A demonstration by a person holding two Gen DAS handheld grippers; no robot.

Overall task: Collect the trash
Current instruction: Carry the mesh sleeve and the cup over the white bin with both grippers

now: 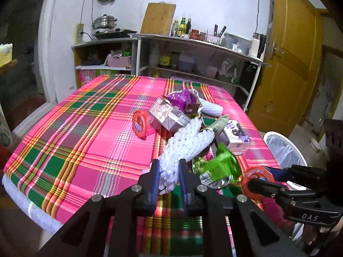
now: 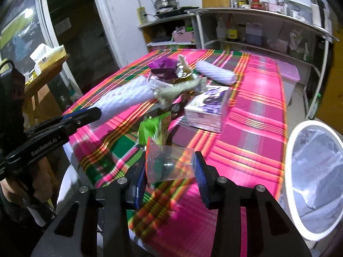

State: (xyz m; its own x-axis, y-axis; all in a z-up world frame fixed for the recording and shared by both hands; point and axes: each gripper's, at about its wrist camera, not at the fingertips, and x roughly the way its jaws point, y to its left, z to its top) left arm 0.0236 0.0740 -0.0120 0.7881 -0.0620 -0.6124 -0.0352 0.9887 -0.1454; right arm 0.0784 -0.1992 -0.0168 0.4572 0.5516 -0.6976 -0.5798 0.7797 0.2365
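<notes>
Early stage. Left gripper (image 1: 169, 178) clamped on white foam net sleeve (image 1: 184, 147); right gripper (image 2: 170, 171) clamped on clear plastic cup (image 2: 169, 163), both near table's (image 2: 253, 132) near edge. Lined trash bin (image 2: 315, 171) beside right edge looks empty; cartons and wrappers remain mid-table.

Pink checked tablecloth (image 1: 85, 132) on the table, steel pot (image 1: 104, 22) on a shelf top, wooden board (image 1: 158, 18) against the wall, yellow door (image 1: 300, 49), white kettle (image 1: 257, 45)
</notes>
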